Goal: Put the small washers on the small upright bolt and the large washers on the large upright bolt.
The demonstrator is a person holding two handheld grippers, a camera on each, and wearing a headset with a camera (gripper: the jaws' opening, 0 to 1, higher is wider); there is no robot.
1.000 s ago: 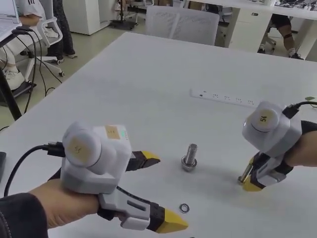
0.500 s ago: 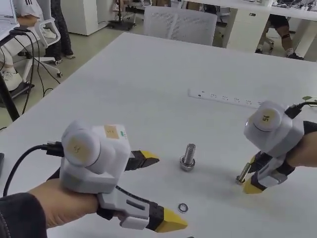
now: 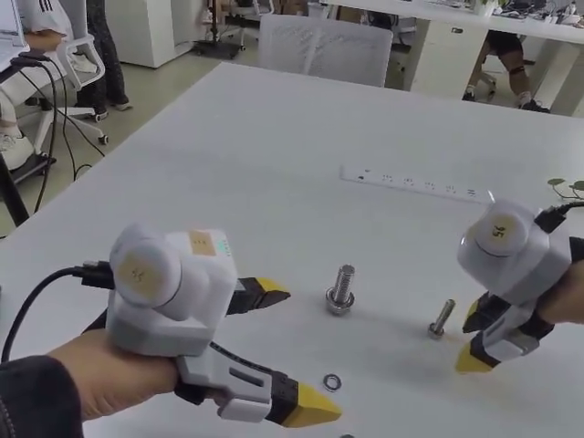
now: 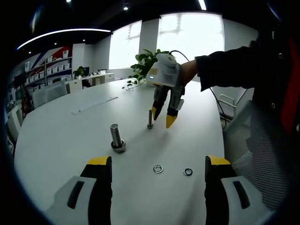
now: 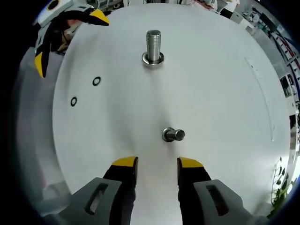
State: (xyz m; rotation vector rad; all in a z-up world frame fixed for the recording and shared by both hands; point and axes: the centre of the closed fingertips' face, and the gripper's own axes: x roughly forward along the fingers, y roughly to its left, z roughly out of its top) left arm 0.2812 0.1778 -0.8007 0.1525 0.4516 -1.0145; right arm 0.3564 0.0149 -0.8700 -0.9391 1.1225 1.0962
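Note:
The large bolt (image 3: 340,289) stands upright mid-table with a washer around its base; it also shows in the left gripper view (image 4: 116,137) and the right gripper view (image 5: 153,47). The small bolt (image 3: 441,318) stands on its head to the right, free of any grip. My right gripper (image 3: 473,336) is open just right of it, its jaws apart in front of the small bolt (image 5: 172,134). My left gripper (image 3: 292,354) is open wide and empty at the lower left. A small washer (image 3: 332,381) lies flat near its lower jaw. Two loose washers (image 4: 158,168) (image 4: 188,172) lie between its jaws.
A white power strip (image 3: 415,182) lies across the table beyond the bolts. A mesh chair (image 3: 319,46) stands at the far table edge. People sit at desks at the far left and back. A plant (image 4: 147,61) stands at the table's end.
My right gripper has opened, let go of the small bolt and drawn back to the right. The small bolt now stands alone. The left gripper has hardly moved.

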